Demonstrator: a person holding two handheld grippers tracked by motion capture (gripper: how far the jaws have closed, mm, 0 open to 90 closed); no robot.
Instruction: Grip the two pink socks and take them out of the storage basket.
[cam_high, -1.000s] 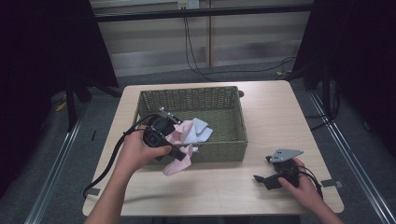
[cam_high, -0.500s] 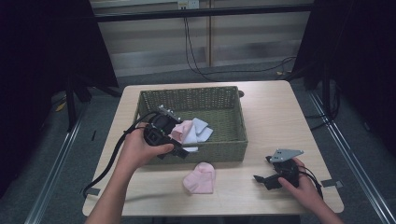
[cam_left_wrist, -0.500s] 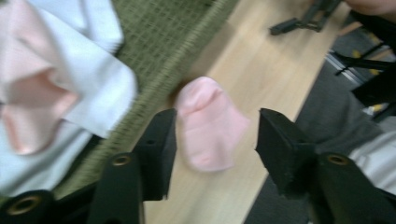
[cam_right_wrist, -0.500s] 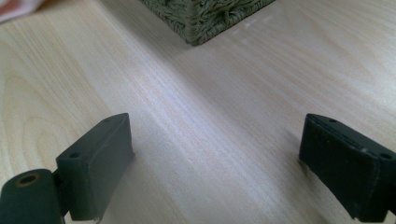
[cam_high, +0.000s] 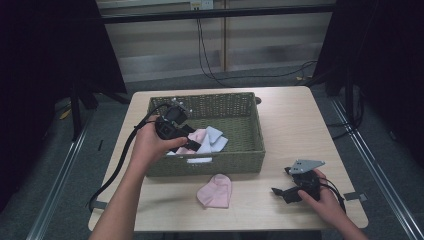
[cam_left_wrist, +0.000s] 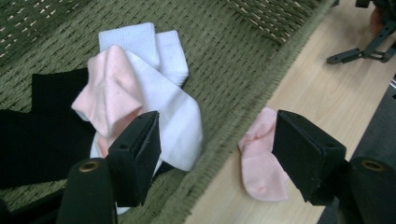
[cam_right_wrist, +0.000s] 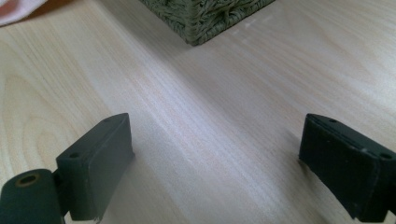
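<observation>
A green woven basket (cam_high: 250, 150) stands mid-table and holds a pink sock (cam_left_wrist: 109, 91), white socks (cam_left_wrist: 161, 77) and a black garment (cam_left_wrist: 42, 135). Another pink sock (cam_high: 216, 190) lies on the table in front of the basket, also seen as the pink sock (cam_left_wrist: 261, 158) past the basket's rim (cam_left_wrist: 243, 121). My left gripper (cam_high: 187, 142) hovers over the basket's front-left part, open with nothing between its jaws (cam_left_wrist: 217, 154). My right gripper (cam_high: 285, 192) rests low on the table at the front right, open and empty (cam_right_wrist: 215, 168).
The wooden table (cam_high: 300, 120) has bare room to the right of the basket and along its front edge. A basket corner (cam_right_wrist: 205, 18) lies ahead of the right gripper. A black cable (cam_high: 117, 165) trails from the left gripper off the table's left side.
The pink sock left my left gripper and dropped onto the table in front of the basket. The left gripper rose back over the basket, open. The right gripper stayed put.
</observation>
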